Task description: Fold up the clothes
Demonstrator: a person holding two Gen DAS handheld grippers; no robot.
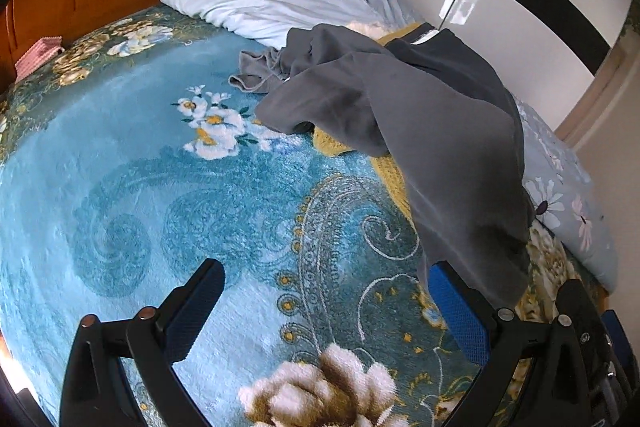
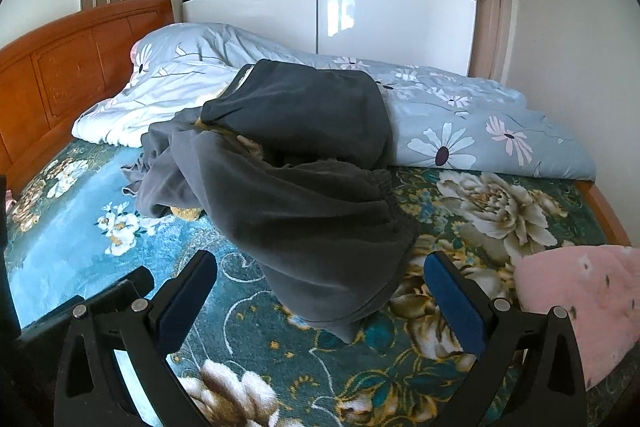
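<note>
Both tools were empty. The left gripper point(image 1: 324, 311) hovered over the teal plush floral blanket point(image 1: 160, 195) with its blue-padded fingers spread wide, and its right finger sat just beside the hanging edge of the crumpled grey fleece garment point(image 1: 448, 163) without pinching it. The right gripper point(image 2: 320, 297) was likewise spread open, the lowest fold of that same grey garment point(image 2: 320, 227) lying between and slightly ahead of its fingers; whether cloth touched either pad could not be told.

The clothes lay in one untidy heap near the middle of the bed: the grey piece draped in front, a darker charcoal garment with a striped waistband point(image 2: 304, 107) behind it, and a mustard-yellow knitted item point(image 1: 384, 167) peeking out underneath. Beyond the heap were the pale blue daisy-print duvet point(image 2: 472, 131) and the orange wooden headboard point(image 2: 60, 75); a pink speckled cloth point(image 2: 588, 303) lay at the right.

By all appearances, folding had not begun: nothing was flattened or stacked, so every garment remained to be separated, spread and folded.
</note>
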